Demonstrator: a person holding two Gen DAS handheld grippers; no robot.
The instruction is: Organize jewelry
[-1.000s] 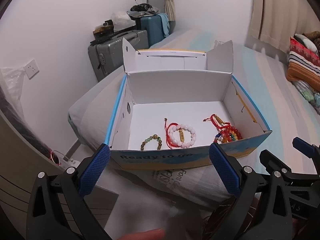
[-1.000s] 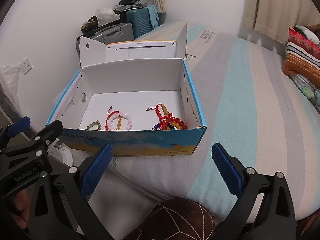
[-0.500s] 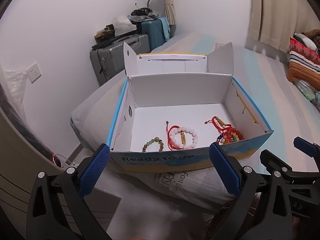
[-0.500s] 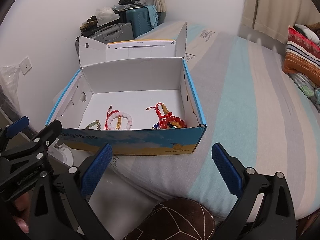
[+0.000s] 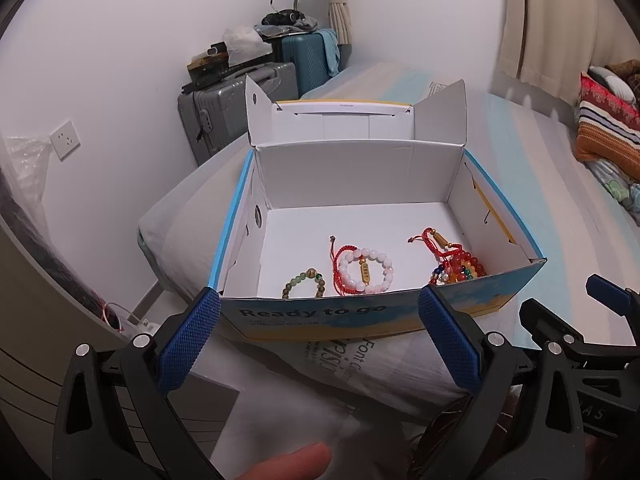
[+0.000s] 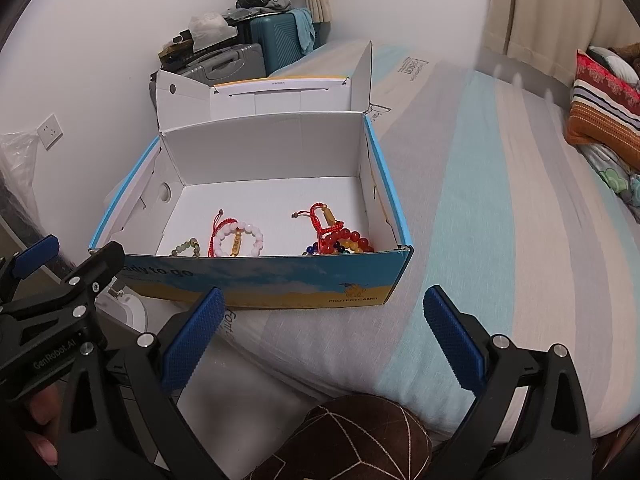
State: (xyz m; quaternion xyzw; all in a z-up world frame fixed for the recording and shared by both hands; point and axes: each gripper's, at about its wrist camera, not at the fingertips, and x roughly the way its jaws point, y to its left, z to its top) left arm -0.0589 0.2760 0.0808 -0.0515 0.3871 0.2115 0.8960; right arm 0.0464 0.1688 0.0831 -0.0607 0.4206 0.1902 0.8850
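Three bracelets (image 5: 362, 270) lying flat in a left-to-right row inside the open box (image 5: 360, 316), beyond both grippers: left gripper (image 5: 320, 338) and right gripper (image 6: 320, 338) spread wide, empty.

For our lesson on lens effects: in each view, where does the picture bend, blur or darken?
Left wrist view: dark corners ring the frame, the box rim bows outward, and the fingertip at the bottom edge is blurred. Right wrist view: the same dark corners, the curtain smeared at the top, the bed stripes curving.
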